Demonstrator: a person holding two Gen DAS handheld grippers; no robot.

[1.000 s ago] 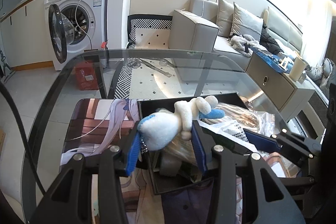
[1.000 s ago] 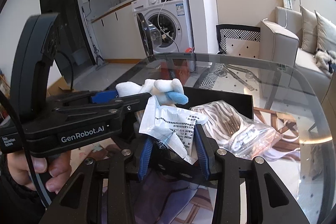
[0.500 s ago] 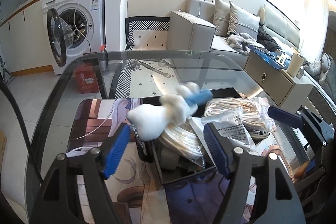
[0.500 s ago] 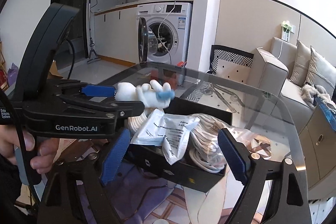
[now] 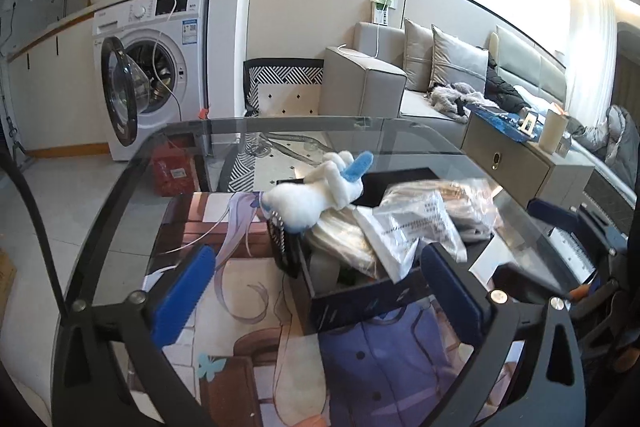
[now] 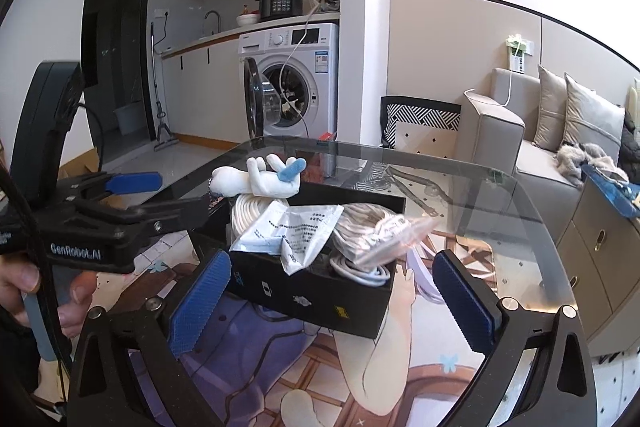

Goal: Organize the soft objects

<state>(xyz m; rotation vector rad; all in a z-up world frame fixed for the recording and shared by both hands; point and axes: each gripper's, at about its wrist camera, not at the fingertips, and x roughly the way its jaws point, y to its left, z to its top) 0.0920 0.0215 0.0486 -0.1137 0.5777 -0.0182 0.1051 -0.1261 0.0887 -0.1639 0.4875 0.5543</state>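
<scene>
Nearest, the left gripper (image 5: 314, 287) and right gripper (image 6: 334, 299) both gape wide, holding nothing. Beyond them on the glass table (image 6: 500, 195), a black box (image 6: 320, 297) hides most of its coiled white cable (image 6: 248, 209) under a white packet (image 6: 296, 231). The plush toy (image 5: 316, 193) lies on its far rim.

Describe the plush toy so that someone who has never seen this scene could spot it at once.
On the glass table stands a black box stuffed with bagged white cables and a printed white packet. The plush toy lies across the box's far rim, the only fluffy thing there: white, with one blue tip.
</scene>
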